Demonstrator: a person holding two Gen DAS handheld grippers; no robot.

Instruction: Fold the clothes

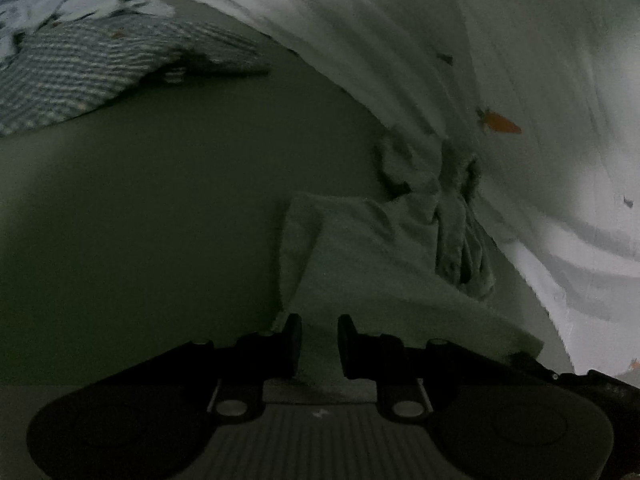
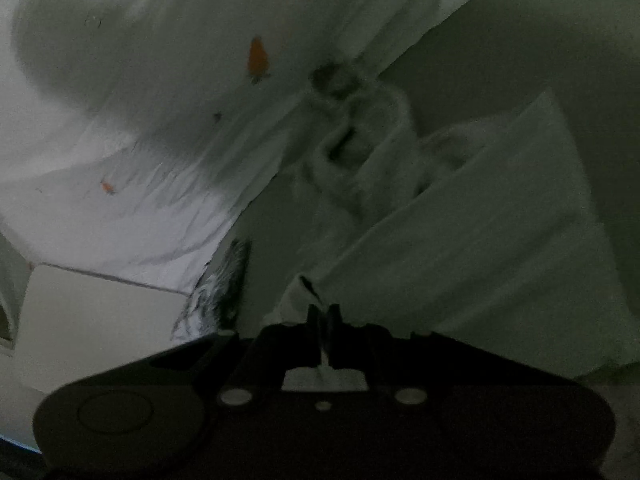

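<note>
1. Terry cloth, pale and nubby, is what I have in both grippers: a towel [image 1: 372,264] lying on a flat dull-green surface [image 1: 140,220], one end flat and squared, the other bunched into a rumpled knot against a white sheet.
2. My left gripper [image 1: 319,346] has its jaws a little apart with the towel's near edge running between the fingers [image 1: 294,340]; I take that as a pinch on the cloth.
3. My right gripper [image 2: 322,330] has its jaws pressed together on a thin corner of the towel [image 2: 460,248], a sliver of fabric sticking up between the fingertips.
4. From the right wrist view the towel's folded layers show straight, stacked edges climbing toward the upper right; the picture is blurred and dim.
5. White sheet [image 1: 460,40] printed with small orange carrots [image 1: 500,122] billows along the far and right side of the surface, touching the towel's bunched end.
6. Open room: the green surface to the left of the towel is bare up to a striped grey-and-white garment [image 1: 92,68] near the far left edge, well apart from the towel.
7. I see no container in either view.
</note>
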